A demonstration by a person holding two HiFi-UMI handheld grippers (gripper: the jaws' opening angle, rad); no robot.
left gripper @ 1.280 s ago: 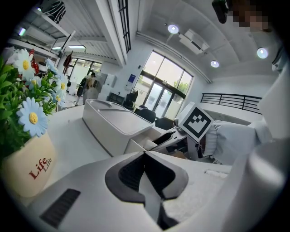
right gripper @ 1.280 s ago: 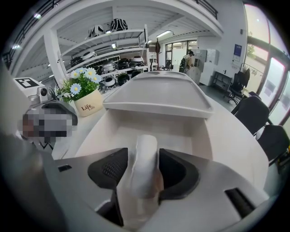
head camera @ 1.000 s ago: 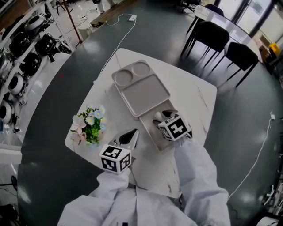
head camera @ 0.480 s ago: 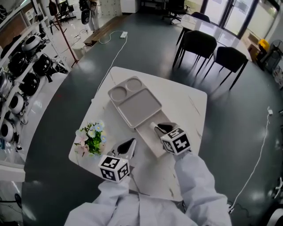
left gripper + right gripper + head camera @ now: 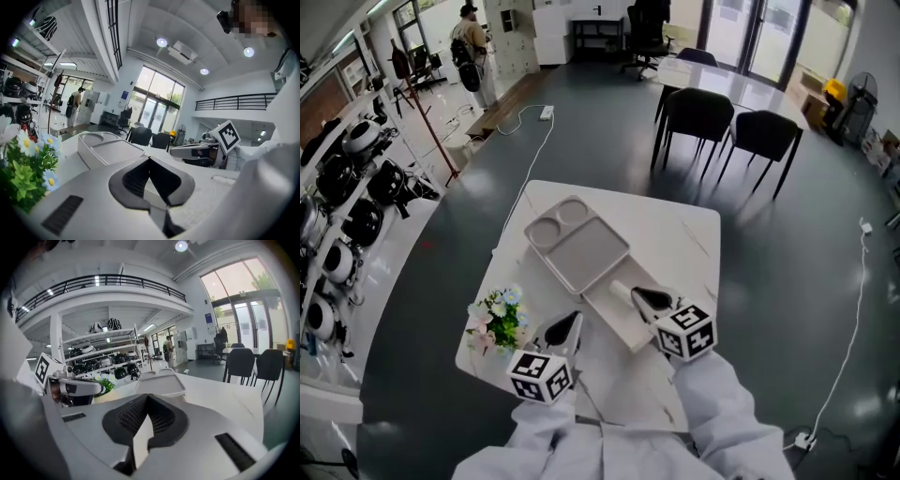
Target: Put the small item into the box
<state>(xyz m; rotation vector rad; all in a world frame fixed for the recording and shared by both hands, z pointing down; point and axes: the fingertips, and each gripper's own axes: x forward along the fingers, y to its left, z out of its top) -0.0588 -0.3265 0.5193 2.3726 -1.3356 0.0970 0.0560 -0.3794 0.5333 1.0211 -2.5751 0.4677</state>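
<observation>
While the left gripper (image 5: 573, 319) and right gripper (image 5: 637, 293) (just closed, empty) hang jaws-together, flowers (image 5: 497, 320) stand nearby.

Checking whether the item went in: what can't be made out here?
The small item: none discernible in the head view; too small, or covered by the right gripper, whose jaws have just been closing with nothing between them.
The box interior: both gripper views, hidden below the gripper bodies.

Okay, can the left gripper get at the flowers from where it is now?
Probably yes. The flowers stand on the table just to the left of the left gripper, and the head view shows nothing between them. Its jaws are shut, so they would need to open first.
</observation>
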